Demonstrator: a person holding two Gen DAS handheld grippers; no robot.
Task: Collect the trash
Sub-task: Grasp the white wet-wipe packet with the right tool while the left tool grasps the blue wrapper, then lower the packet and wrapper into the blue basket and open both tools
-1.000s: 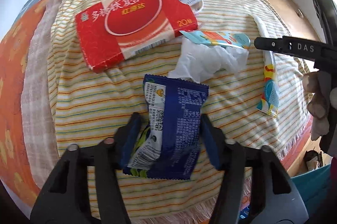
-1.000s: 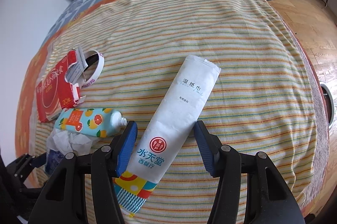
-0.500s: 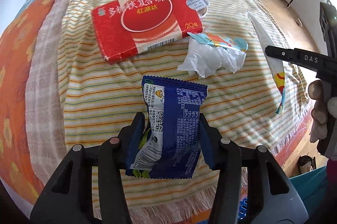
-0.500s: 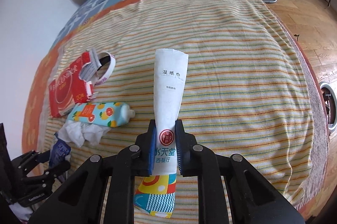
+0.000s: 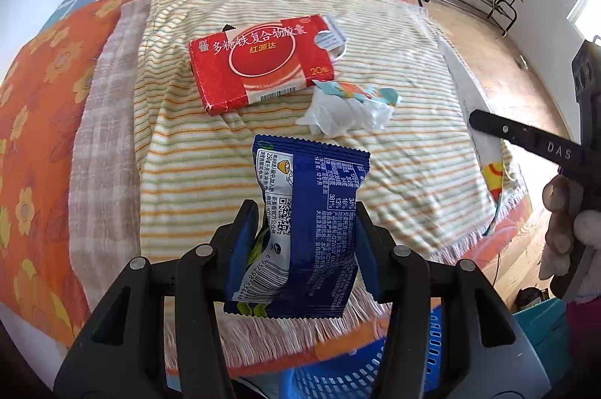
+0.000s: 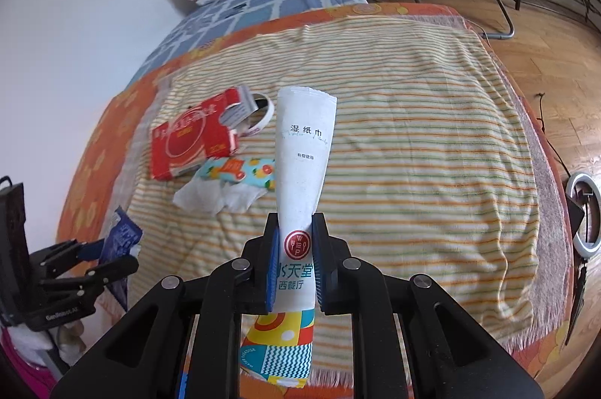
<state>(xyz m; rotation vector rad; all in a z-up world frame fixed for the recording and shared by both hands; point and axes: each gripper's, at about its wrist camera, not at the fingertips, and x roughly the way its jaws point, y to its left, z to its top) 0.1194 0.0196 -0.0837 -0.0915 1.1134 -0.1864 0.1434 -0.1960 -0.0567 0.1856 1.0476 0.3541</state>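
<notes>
Blue snack wrapper (image 5: 311, 230) – crinkled, upright, lifted off the striped cloth. Long white wet-wipe sachet (image 6: 302, 181) – upright, raised. On the cloth: red carton (image 5: 261, 66), crumpled tissue (image 5: 345, 115) touching a fruit-print tube (image 6: 240, 171).

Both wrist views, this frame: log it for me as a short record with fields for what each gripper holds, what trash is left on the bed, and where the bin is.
left gripper: shut on blue snack wrapper, lifted off the striped blanket
right gripper: shut on white wet-wipe packet, held upright
left on blanket: red medicine box, crumpled tissue, fruit-print tube, tape ring
bin: blue slotted basket below the bed edge, under the left gripper
</notes>
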